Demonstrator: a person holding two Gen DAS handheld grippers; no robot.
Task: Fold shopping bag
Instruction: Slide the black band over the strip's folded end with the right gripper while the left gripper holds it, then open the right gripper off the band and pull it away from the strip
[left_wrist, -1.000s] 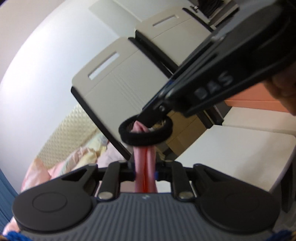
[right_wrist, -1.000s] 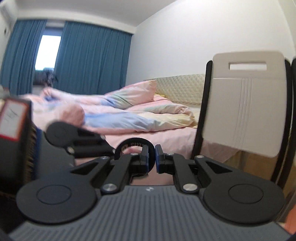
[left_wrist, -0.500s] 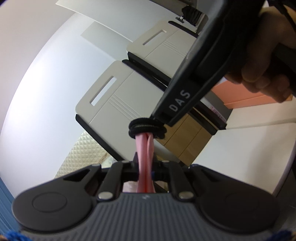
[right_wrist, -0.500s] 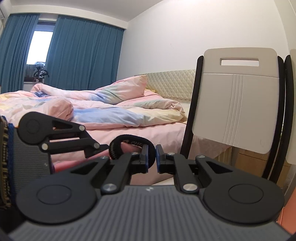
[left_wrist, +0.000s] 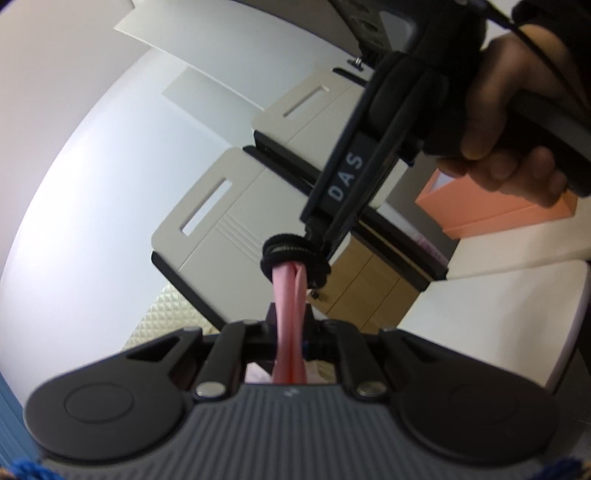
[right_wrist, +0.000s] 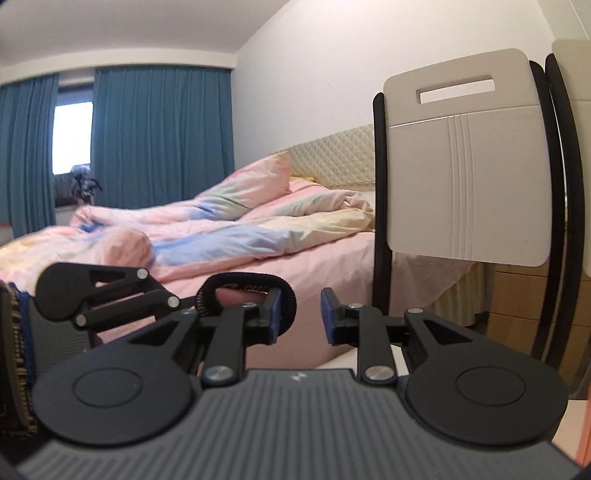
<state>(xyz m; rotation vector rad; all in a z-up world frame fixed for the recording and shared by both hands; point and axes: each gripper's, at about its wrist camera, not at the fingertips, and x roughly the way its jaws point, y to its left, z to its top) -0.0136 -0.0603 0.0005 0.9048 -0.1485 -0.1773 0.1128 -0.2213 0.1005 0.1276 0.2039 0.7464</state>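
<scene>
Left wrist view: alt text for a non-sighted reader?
The left gripper is shut on a rolled pink bag ringed by a black elastic band. The right gripper meets the band from above, before folded chairs.

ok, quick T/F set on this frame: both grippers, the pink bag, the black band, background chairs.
1. The left gripper is shut on the pink bag. True.
2. The right gripper is clamped shut. False: its jaws stand apart in the right wrist view, with a clear gap between the blue pads.
3. A black elastic band wraps around the pink bag's far end. True.
4. The band lies loose on a table. False: it sits around the bag, held up in the air, right at the right gripper's tip.
5. The folding chairs behind are blue. False: they have beige panels and black frames; the curtains are blue.
</scene>
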